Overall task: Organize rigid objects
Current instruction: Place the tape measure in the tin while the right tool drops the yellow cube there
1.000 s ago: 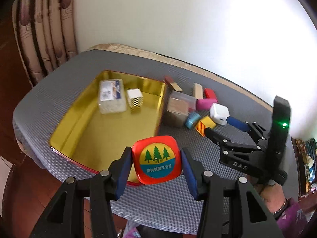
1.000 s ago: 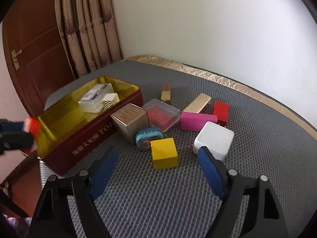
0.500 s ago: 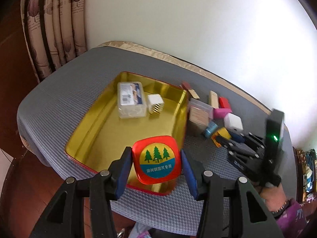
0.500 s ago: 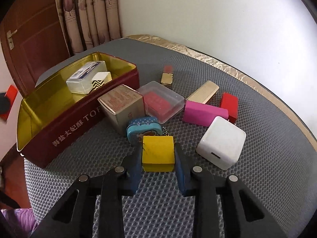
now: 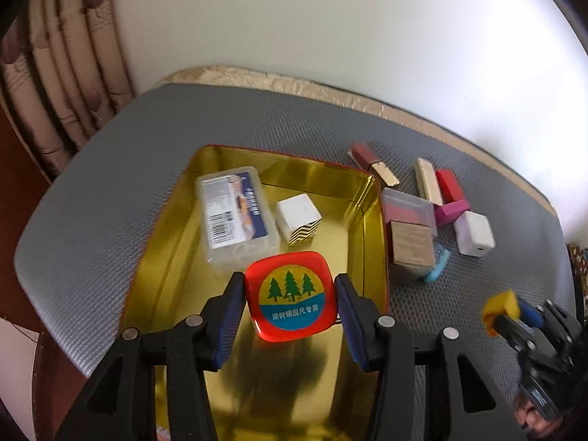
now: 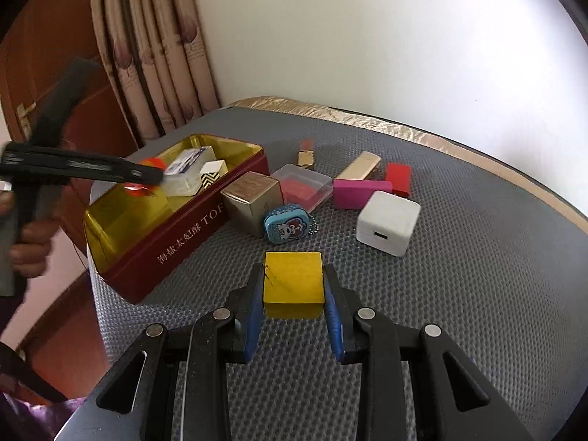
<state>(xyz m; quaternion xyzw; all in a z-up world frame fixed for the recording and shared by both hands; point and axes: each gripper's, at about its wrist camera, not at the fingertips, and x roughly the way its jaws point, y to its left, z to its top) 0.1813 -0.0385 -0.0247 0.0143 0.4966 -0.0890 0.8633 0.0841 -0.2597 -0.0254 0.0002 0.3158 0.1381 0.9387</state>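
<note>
**A:** Why is the left gripper (image 5: 290,303) hanging over the tin (image 5: 176,228) like that?

**B:** Its jaws are clamping the red tape measure (image 5: 292,296) by its two flat sides, so the round label is facing up at the camera. It is holding the thing above the gold floor of the tin, in the open stretch nearer the camera than the clear plastic box (image 5: 235,217) and the small white cube (image 5: 298,218). I am judging that spot as chosen because nothing is lying there.

**A:** And the right gripper (image 6: 294,294)?

**B:** Its jaws are pressing together on the yellow block (image 6: 293,283), one pad on each side face. The block is sitting low, over the grey mat of the tabletop (image 6: 459,294), just outside the tin's red wall. Whether it is touching the mat or just clear of it, I cannot tell.

**A:** Why the yellow one first?

**B:** Probably because it is standing apart at the near edge of the pile, so the jaws are reaching it without nudging the blue tin (image 6: 288,228) or the white charger (image 6: 387,222).

**A:** What is left outside?

**B:** The brown box (image 6: 251,198), the clear case with red inside (image 6: 303,185), the pink bar (image 6: 360,193), the red block (image 6: 397,178), the gold bar (image 6: 362,165) and the lipstick (image 6: 305,152) are all lying on the mat beside the tin, so most of the sorting is looking undone.
</note>
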